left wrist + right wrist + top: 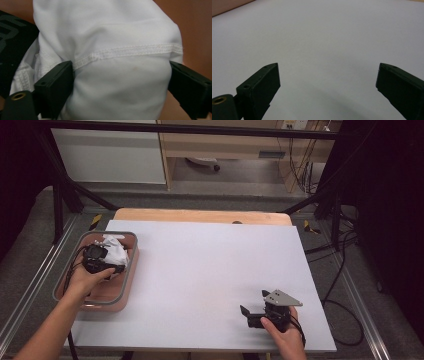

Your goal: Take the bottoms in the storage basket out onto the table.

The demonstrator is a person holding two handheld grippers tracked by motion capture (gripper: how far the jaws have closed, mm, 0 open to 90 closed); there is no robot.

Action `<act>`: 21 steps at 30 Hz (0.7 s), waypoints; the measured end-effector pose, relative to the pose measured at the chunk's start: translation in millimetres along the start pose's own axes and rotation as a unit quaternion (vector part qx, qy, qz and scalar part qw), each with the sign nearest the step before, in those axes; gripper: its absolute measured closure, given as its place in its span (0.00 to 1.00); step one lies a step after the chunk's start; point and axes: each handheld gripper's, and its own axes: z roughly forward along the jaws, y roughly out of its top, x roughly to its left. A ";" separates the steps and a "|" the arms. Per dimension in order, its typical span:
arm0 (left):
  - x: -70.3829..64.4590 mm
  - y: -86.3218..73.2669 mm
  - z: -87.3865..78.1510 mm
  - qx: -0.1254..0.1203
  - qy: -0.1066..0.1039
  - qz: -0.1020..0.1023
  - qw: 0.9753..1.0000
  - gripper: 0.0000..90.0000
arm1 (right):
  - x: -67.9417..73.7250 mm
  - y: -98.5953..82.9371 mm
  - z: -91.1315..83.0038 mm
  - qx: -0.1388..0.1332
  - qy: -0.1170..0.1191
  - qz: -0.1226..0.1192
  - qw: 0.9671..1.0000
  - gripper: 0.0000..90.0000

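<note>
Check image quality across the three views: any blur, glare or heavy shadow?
High view: even light on the table, dark at both side edges, slightly soft. Left gripper view: white cloth sharp at the seam, no blown highlights, jaws a bit soft. Right gripper view: faint curved shadow on the table between the jaws, no glare.

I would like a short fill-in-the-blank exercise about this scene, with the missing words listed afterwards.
1. The white cloth lies in a ____ beside the table's left edge.
2. The left gripper's jaws stand open on either side of the ____.
3. The right gripper hovers, open, over the bare white ____.

Missing words: basket; cloth; table
</note>
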 end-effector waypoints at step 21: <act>9.6 6.2 -53.2 -0.092 -0.062 -0.053 0.992 0.69 | 2.2 0.2 1.4 -0.001 0.001 -0.003 1.000 0.06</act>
